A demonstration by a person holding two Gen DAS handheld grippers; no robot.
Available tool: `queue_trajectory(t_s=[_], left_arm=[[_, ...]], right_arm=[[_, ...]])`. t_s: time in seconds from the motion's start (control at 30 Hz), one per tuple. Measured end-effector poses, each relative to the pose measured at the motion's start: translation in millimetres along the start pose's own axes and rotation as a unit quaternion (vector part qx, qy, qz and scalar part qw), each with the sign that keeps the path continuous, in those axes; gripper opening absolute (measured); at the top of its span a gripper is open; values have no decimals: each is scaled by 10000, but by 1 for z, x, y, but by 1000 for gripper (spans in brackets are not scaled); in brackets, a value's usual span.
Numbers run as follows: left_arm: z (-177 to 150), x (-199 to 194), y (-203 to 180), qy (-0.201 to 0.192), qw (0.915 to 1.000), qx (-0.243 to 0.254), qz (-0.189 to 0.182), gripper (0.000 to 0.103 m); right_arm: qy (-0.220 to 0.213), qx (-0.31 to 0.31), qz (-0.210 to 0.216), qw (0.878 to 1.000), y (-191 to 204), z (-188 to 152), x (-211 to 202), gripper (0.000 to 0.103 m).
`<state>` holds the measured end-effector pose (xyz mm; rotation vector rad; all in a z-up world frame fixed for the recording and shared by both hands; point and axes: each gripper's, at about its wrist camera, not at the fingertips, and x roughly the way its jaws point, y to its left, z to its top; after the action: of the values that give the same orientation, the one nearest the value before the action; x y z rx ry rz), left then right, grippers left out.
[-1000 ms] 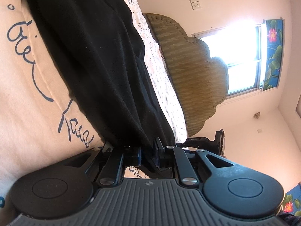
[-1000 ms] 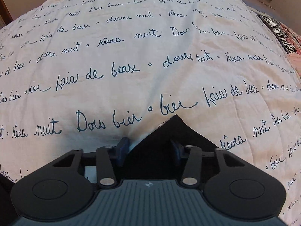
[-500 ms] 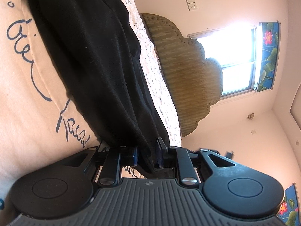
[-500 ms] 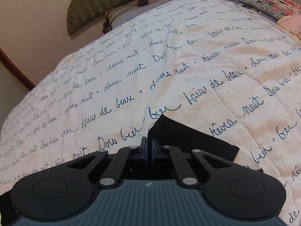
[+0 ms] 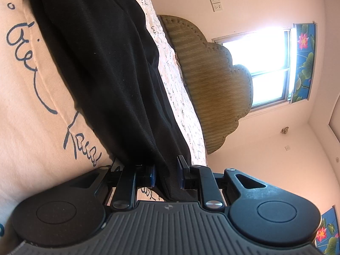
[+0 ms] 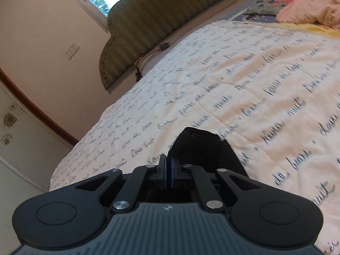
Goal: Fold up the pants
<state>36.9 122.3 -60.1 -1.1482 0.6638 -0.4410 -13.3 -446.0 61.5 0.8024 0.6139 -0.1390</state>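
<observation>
A bedspread (image 6: 244,80) printed with blue handwriting covers the bed, a scalloped headboard (image 5: 214,80) behind it. The black pants (image 5: 102,63) stretch across the spread (1 corner lifted). The left gripper (image 5: 166,175) has its 2 fingers parted, fabric running between them. The right gripper (image 6: 169,173) is pinched tight on a fold of the pants (image 6: 201,148).

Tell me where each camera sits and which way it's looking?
Left wrist: sits on the left gripper, tipped sideways, looking along the black pants toward the headboard and window; its fingers show, fabric between them.
Right wrist: sits on the right gripper, looking across the bedspread; its fingers pinch a pants corner.
Both show the pants, bedspread, headboard and window.
</observation>
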Motion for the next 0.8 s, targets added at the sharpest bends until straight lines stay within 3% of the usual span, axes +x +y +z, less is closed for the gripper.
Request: queue_trajectory(t_s=[0.1,0.17,0.47,0.63,0.73,0.8], left_arm=[[0,0,-1,3,10000,47,49,29],[0,0,-2,9,9999,93,89,29],[1,-1,-5,-2,9997,180,153,29],[0,-1,-7,0,9996,217,189,29],[0,-1,-9,8,9995,244,199,29],[0,-1,-9,-2,9995,242,200,29]], right_arm=[[314,563,-269,9976,-50,-20,15,4],[419,790,-235,9957,-66,-30,24,4],[-119,1204,864,9889,-60,-14,-9,4],[378,1432,300,9885,-100,-33,18,4],[102,1828,737,9803,-115,-36,11,6],[-238,1653,677,9836,-110,-28,0,10]])
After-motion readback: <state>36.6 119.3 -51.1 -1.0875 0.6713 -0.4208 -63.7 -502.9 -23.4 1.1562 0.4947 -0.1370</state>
